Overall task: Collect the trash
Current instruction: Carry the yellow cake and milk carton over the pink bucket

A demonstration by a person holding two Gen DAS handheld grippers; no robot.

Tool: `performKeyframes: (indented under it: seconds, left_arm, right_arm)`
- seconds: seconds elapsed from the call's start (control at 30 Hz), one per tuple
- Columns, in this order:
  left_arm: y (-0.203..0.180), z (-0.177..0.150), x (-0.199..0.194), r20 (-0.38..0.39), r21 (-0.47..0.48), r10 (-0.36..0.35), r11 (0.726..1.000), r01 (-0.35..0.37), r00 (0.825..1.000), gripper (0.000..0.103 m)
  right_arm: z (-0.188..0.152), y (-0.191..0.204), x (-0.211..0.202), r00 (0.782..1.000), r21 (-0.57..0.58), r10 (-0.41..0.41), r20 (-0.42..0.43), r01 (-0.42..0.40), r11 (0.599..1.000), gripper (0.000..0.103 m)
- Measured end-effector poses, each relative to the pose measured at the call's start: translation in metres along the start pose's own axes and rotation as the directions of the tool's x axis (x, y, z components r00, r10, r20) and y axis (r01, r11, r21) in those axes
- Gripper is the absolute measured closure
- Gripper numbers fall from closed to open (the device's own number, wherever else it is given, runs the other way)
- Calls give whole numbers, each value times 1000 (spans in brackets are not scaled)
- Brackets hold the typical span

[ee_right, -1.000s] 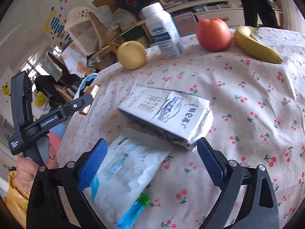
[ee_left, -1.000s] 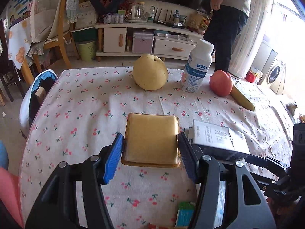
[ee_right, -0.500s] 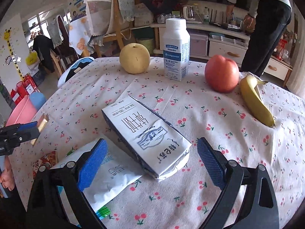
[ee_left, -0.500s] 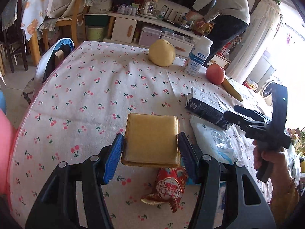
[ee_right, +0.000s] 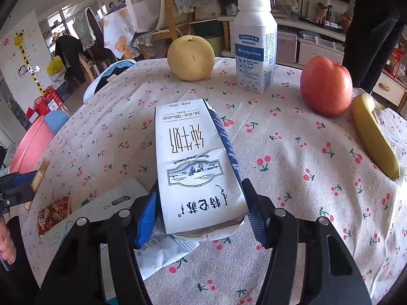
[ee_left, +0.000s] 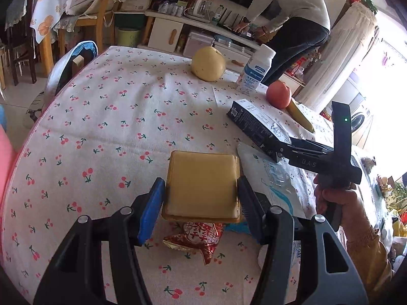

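Gold square tray (ee_left: 202, 184) lower centre, clamped between left gripper (ee_left: 201, 211) pads, above red wrapper (ee_left: 195, 236) | white milk carton (ee_right: 195, 162) centre frame, right gripper (ee_right: 198, 213) jaws just closed onto its sides | cherry-print tablecloth (ee_right: 292, 152) beneath.

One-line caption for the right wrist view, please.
Right gripper, jaws just closing, clamps a flattened white milk carton on the cherry-print tablecloth.

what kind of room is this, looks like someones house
Most likely a lived-in home, a living or dining room: a table with a cherry-print cloth, wooden chairs draped with cloths, and a low cabinet cluttered with bottles and jars.
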State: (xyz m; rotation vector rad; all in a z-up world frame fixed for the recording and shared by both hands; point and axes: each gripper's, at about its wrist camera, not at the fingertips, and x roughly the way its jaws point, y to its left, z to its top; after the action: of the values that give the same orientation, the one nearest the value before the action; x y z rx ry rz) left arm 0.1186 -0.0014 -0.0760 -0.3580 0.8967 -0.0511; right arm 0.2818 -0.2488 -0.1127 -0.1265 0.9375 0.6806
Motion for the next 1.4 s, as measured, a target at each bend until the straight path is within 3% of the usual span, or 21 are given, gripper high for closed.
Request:
performKeyframes:
  seconds: [0.43,0.67,1.07,1.4]
  left_arm:
    - [-7,-29,-30,-14,33,-3,999,4,1000,43]
    - [-7,-38,-51,10,39,-16,999,16,1000,43]
    - [13,-54,-78,31,33,-46,998,45,998,43]
    - [34,-62,-106,74,17,-66,998,65,995,43]
  right_arm:
    - [-14,21,-54,985,36,-115,129,112,993,42]
    - [-25,39,-89,969,123,-130,209,106,987,42]
    - [-66,89,-120,972,166,-78,222,41,985,42]
    - [-84,142,-122,980,113,-72,187,52,992,42]
